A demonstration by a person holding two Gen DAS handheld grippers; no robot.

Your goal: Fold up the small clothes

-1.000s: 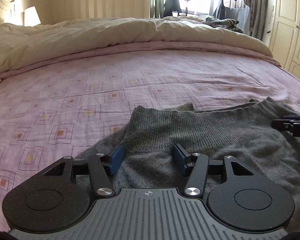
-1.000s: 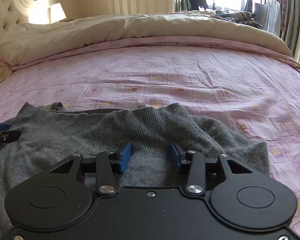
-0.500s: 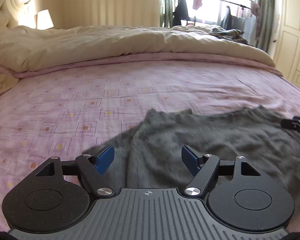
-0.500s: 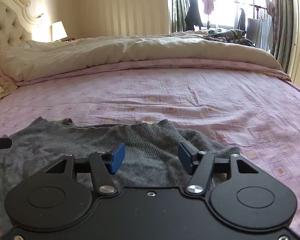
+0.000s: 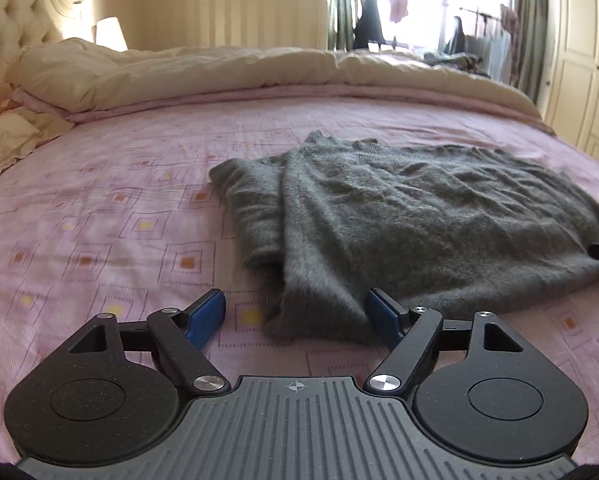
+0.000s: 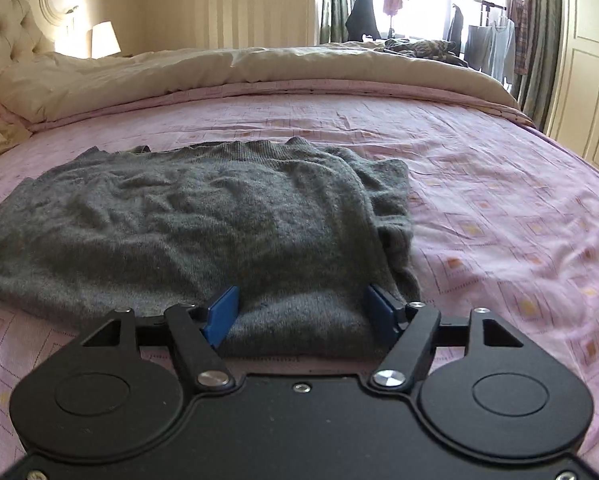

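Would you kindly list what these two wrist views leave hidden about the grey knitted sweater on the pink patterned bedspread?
- Grey knitted sweater: underside and tucked-in sleeves, hidden by its own folded layers in both views.
- Its near hem: right wrist view, partly behind the open right gripper.
- Its right corner: left wrist view, cut off by the frame edge.

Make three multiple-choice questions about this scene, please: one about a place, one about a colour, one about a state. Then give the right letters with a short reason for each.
1. Where does the sweater lie?
A. on the bed
B. on a chair
C. on the floor

2. What colour is the sweater?
A. red
B. grey
C. white

3. How do the jaws of the left gripper and the right gripper stand?
A. both open
B. both shut on the sweater
C. one open, one shut

Answers:
1 A, it lies flat on the pink bed cover.
2 B, the knit is grey in both views.
3 A, the blue pads stand wide apart on each gripper.
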